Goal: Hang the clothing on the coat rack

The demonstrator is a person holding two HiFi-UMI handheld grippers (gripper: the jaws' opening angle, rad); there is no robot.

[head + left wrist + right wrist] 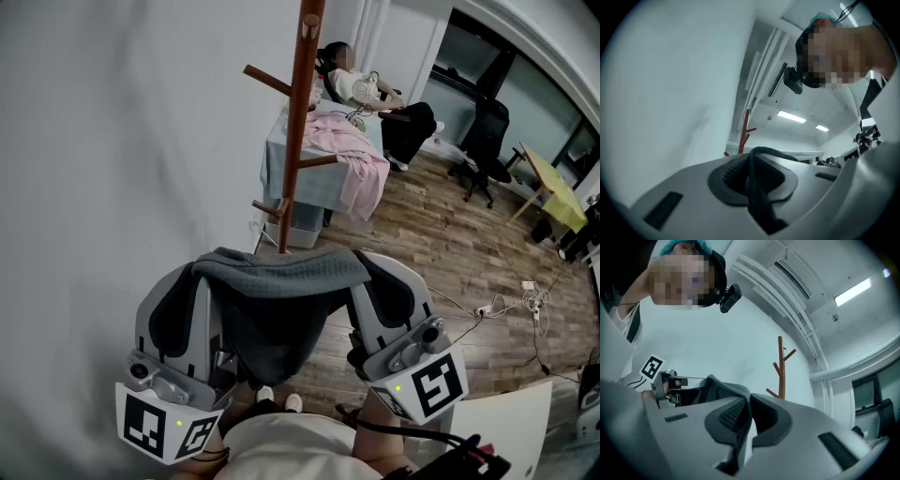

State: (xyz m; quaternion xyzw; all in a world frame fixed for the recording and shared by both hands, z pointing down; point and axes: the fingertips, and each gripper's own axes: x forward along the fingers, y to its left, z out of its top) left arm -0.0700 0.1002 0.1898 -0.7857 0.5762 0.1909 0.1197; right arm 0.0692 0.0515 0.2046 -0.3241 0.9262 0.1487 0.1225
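A dark grey knitted garment (272,286) hangs stretched between my two grippers in the head view. My left gripper (199,274) is shut on its left edge, with a fold of grey cloth (757,187) pinched between the pads. My right gripper (377,272) is shut on the right edge, the cloth (740,427) running down between its pads. The brown wooden coat rack (298,122) stands just beyond the garment against the white wall, with bare pegs pointing left and right. The same rack (743,133) shows small in the left gripper view, and it (781,366) rises ahead in the right gripper view.
Behind the rack, a pink cloth (352,150) drapes over a covered table (277,169). A person (361,89) sits farther back. A black office chair (487,141), a yellow table (555,187) and floor cables (511,300) lie to the right on the wood floor.
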